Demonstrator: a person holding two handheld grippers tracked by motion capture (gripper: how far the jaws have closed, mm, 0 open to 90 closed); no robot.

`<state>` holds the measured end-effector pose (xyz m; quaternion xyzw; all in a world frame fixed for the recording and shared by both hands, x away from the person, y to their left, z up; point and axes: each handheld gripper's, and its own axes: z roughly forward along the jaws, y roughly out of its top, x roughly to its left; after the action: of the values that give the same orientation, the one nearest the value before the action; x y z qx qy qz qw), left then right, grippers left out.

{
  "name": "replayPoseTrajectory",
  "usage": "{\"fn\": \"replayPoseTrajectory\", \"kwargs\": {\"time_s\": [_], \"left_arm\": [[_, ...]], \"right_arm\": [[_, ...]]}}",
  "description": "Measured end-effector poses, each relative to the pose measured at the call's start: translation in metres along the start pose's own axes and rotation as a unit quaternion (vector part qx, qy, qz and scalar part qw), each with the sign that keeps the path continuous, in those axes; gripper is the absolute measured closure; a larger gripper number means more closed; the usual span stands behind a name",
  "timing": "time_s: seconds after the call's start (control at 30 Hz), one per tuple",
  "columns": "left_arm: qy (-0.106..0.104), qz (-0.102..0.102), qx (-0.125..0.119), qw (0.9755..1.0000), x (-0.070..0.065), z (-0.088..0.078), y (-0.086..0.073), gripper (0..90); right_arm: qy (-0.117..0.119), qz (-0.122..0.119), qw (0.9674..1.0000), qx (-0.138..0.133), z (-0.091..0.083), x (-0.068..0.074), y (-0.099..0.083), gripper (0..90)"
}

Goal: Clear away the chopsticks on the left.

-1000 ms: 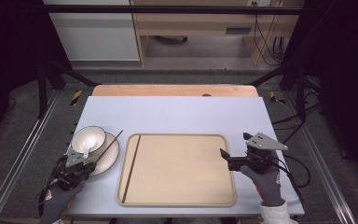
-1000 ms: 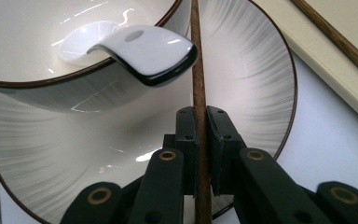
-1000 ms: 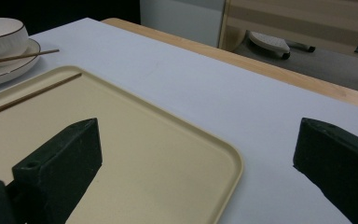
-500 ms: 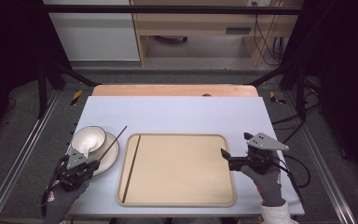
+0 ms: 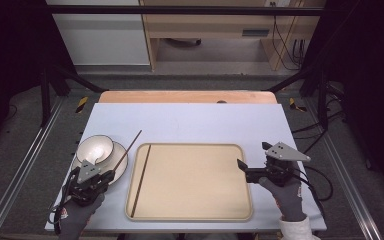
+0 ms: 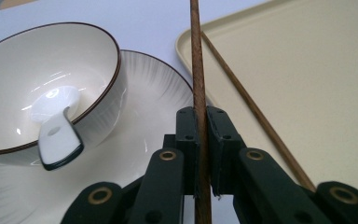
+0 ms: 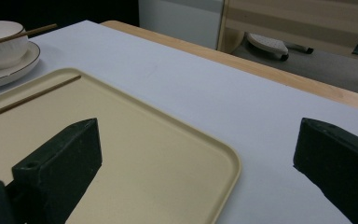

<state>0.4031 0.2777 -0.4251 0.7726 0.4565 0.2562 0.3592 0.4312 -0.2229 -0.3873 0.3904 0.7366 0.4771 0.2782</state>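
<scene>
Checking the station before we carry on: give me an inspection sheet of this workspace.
Surface: pale table, wooden strip along the far edge.
Job's things: one chopstick clamped in the left gripper; second chopstick lies in the tray; bowl with a spoon sits on a plate.
Clutter: nothing seen.
Grippers: left shut on the chopstick; right gripper open at the tray's right edge.
Cables: cable trails from the right gripper.
Surroundings: dark frame, cabinet behind.

Grey gloves, a white cuff, black claws with brass-ringed screw holes, trailing black cables.
</scene>
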Motion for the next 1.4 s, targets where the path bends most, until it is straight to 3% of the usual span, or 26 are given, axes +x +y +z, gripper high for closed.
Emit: {"fn": "replayPoseTrajectory", "kwargs": {"time_s": [0.63,1.0,1.13,1.27,1.4], "left_arm": [[0.019,-0.028,-0.03,0.999,-0.042,0.007,0.004,83.8],[0.029,-0.07,-0.057,0.9955,-0.06,0.003,0.006,83.8],[0.035,-0.072,-0.065,0.9947,-0.064,0.002,0.011,83.8],[0.037,-0.087,-0.067,0.9933,-0.067,0.005,0.014,83.8],[0.04,-0.105,-0.076,0.9908,-0.074,0.009,0.015,83.8]], "right_arm": [[-0.001,0.004,1.0,-0.003,-0.001,0.0,0.0,1.2],[-0.003,0.005,1.0,-0.006,-0.003,-0.001,0.001,1.1],[-0.003,0.005,1.0,-0.008,-0.004,-0.001,0.001,1.2],[-0.001,0.002,1.0,-0.007,-0.004,0.0,0.001,1.2],[-0.001,0.002,1.0,-0.008,-0.004,0.001,0.002,1.3]]}}
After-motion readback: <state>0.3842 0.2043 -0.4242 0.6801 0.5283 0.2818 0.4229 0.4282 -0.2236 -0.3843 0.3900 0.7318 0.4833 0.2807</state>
